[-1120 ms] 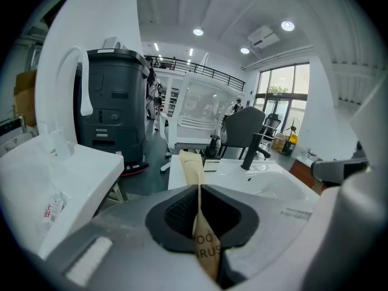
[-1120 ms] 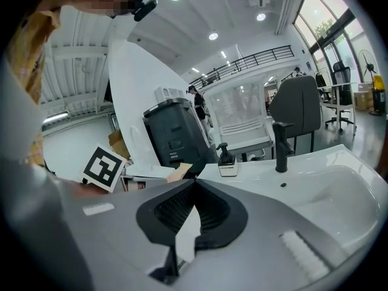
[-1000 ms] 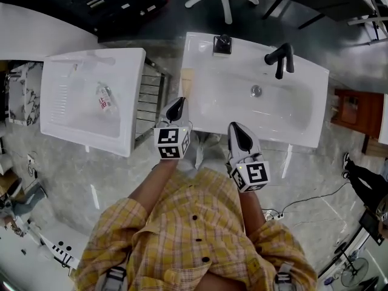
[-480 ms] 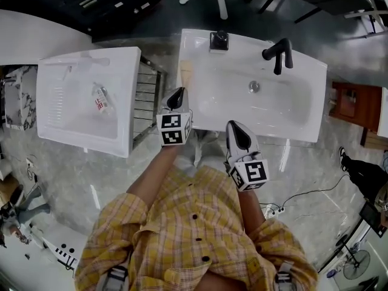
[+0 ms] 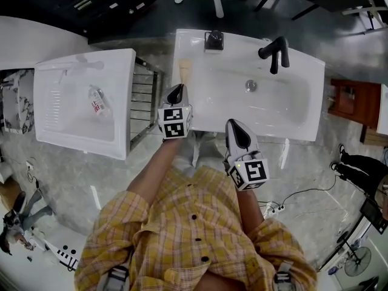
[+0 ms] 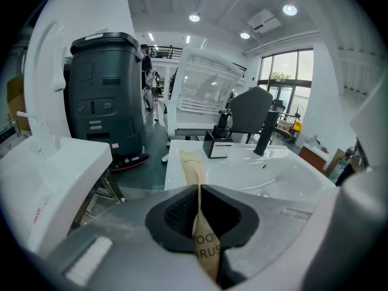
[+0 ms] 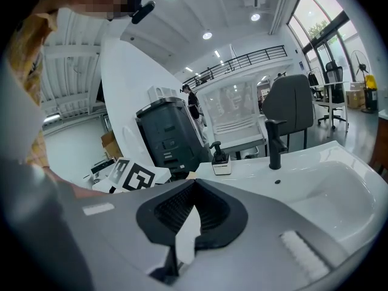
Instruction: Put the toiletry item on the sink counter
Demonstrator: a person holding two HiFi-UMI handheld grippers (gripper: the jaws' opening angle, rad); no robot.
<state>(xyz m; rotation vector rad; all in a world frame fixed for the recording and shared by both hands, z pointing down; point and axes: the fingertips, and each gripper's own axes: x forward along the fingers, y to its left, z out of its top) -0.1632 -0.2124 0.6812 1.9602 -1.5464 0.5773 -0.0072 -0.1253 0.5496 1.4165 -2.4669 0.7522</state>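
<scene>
Nearest us, low in the left gripper view, the left gripper (image 6: 199, 188) has its jaws pinched on a flat brown toothbrush packet (image 6: 190, 166). The packet's long axis runs straight on from the fingertips, up the frame. In the head view the left gripper (image 5: 176, 94) sits at the front left corner of the sink counter (image 5: 254, 127), and the packet (image 5: 185, 71) reaches along the counter's left strip, beside the basin. We judge this arm the one placed to set it down. The right gripper (image 5: 237, 133) hangs just short of the counter's front edge, jaws pressed together on nothing (image 7: 193, 183). We cannot tell whether the packet's far end touches the counter or hovers over it, and its lettering is partly hidden by the jaws. Farther back stand the soap dispenser (image 5: 213, 40) and the black faucet (image 5: 276, 53).
</scene>
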